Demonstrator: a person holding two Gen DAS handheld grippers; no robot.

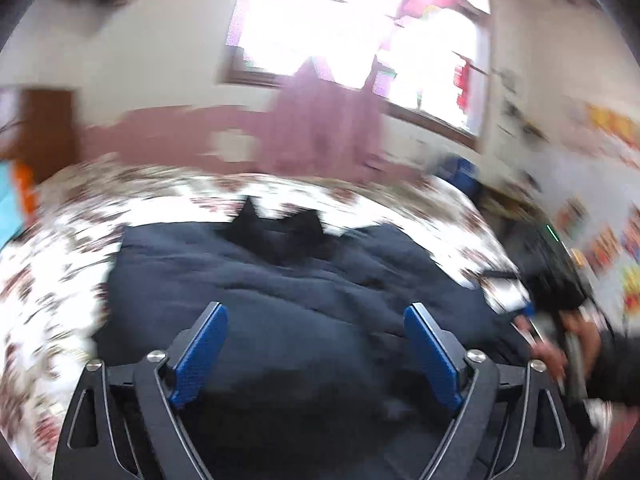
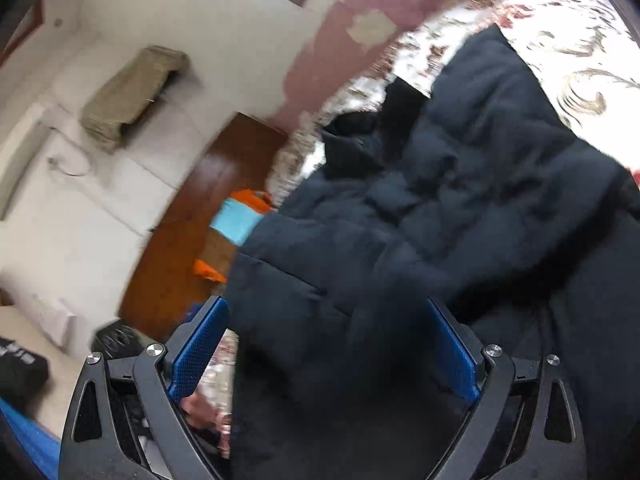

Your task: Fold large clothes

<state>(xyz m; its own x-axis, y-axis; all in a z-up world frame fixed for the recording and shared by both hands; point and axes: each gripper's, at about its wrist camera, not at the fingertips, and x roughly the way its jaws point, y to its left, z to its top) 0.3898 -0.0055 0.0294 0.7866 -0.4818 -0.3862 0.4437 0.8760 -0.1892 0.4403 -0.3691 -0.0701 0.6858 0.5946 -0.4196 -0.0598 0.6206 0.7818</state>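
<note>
A large dark navy puffer jacket (image 1: 280,300) lies spread on a bed with a floral cover (image 1: 52,280). Its collar points to the far side. My left gripper (image 1: 316,320) is open above the jacket's near part, with nothing between its blue pads (image 1: 200,356). In the right wrist view the jacket (image 2: 460,208) fills the right side, and a dark fold of it hangs between the fingers of my right gripper (image 2: 328,320), whose jaws stand wide apart. The other gripper and the hand holding it (image 1: 560,320) show at the right of the left wrist view.
The bed stands against a pink and cream wall under a bright window (image 1: 352,32). A brown wooden cabinet (image 2: 188,240) with orange and light blue items (image 2: 236,220) is beside the bed. Colourful posters (image 1: 608,240) cover the right wall. Both views are motion blurred.
</note>
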